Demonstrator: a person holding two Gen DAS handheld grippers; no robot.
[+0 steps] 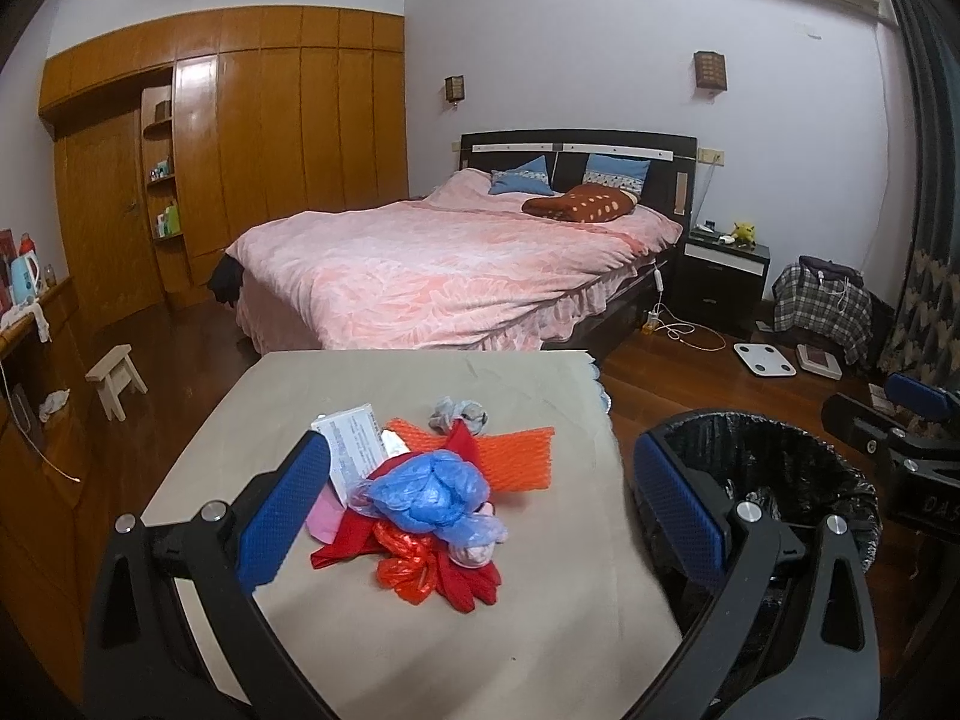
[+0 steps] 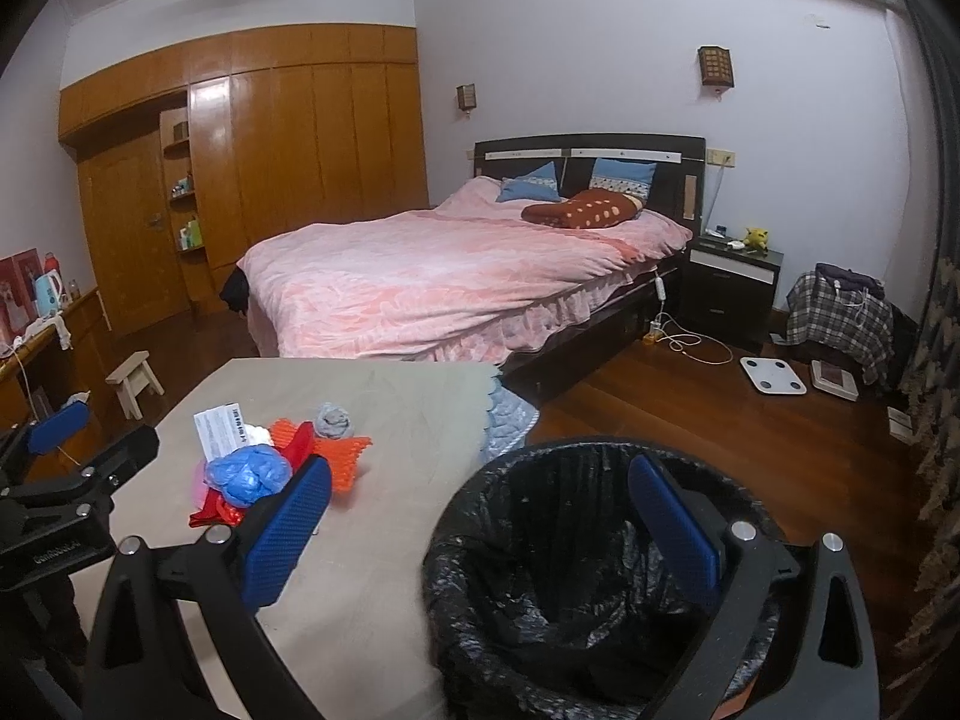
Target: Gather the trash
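Observation:
A heap of trash lies on the beige-covered table (image 1: 420, 648): a crumpled blue plastic bag (image 1: 429, 495) on top, red plastic (image 1: 420, 570) under it, an orange foam net (image 1: 516, 456), a white printed box (image 1: 354, 444) and a grey wad (image 1: 459, 414). My left gripper (image 1: 480, 504) is open above the table, its fingers either side of the heap. The black-lined trash bin (image 2: 588, 576) stands right of the table. My right gripper (image 2: 480, 522) is open over the bin's near rim, nothing between its fingers. The blue bag (image 2: 249, 474) lies left of it.
A bed with a pink cover (image 1: 444, 264) stands beyond the table. A small wooden stool (image 1: 117, 375) is on the floor at left, by a wooden counter (image 1: 36, 324). White scales (image 1: 765, 360) and a cable lie on the wooden floor at right, near a nightstand (image 1: 723, 282).

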